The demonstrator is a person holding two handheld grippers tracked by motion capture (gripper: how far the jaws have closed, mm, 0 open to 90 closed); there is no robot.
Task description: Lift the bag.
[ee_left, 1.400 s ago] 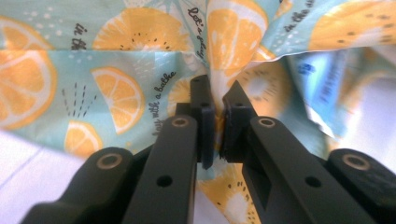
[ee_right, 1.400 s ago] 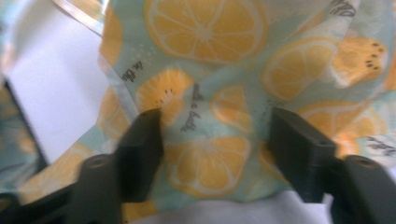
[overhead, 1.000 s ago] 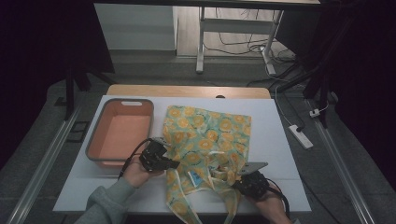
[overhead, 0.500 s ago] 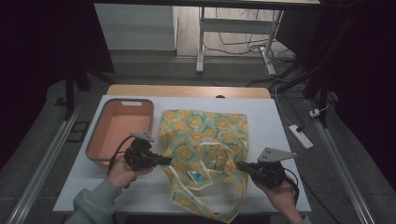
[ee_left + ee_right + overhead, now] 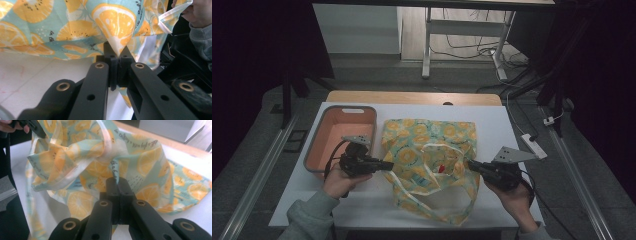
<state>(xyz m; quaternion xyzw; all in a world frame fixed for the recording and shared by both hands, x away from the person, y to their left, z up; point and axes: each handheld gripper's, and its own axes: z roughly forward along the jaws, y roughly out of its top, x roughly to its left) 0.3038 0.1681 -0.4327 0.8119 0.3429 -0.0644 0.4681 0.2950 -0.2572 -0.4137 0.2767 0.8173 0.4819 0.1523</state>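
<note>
dim room, grey floor, white table, cables behind.

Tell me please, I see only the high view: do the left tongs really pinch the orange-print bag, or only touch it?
Observer: The left tongs are shut on a peak of the bag; the cloth rises from between the jaws.
Operator: And the right side?
Observer: The right tongs are also shut, on a fold of the cloth that carries printed writing.
Operator: Is the handle caught there?
Observer: No. The pale handle strap runs beside the jaws, outside them.
</note>
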